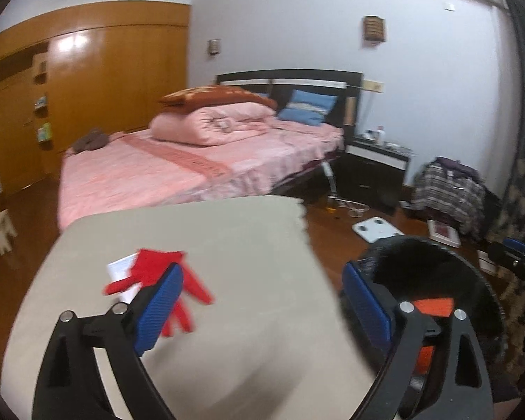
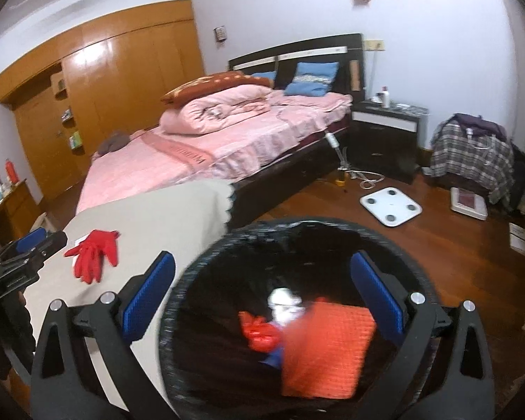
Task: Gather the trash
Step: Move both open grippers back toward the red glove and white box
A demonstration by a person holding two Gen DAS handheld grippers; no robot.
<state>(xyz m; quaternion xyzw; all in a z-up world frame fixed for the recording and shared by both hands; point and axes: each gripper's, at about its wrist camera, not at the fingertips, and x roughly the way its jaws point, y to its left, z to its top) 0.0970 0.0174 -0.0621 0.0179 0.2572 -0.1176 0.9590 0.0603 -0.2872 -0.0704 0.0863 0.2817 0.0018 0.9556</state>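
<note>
A pair of red gloves (image 1: 154, 266) (image 2: 94, 248) lies on the beige-covered table (image 1: 199, 231) (image 2: 164, 210), on top of a white paper slip (image 1: 120, 267). My left gripper (image 1: 262, 273) is open over the table, its left finger just in front of the gloves, with nothing between the pads. A black-lined trash bin (image 1: 420, 245) (image 2: 297, 224) stands to the right of the table. It holds an orange textured sheet (image 2: 329, 346) (image 1: 432, 306), a crumpled red piece (image 2: 260, 332) and something white (image 2: 283, 302). My right gripper (image 2: 262, 259) hangs open and empty above the bin.
A pink-covered bed (image 2: 199, 154) stands behind the table, with a dark nightstand (image 2: 385, 133) beside it. On the wooden floor lie a white scale (image 2: 390, 206), cables, a boxed item (image 2: 469, 203) and a heap of plaid clothes (image 2: 472, 150). A wooden wardrobe (image 1: 105, 87) lines the left wall.
</note>
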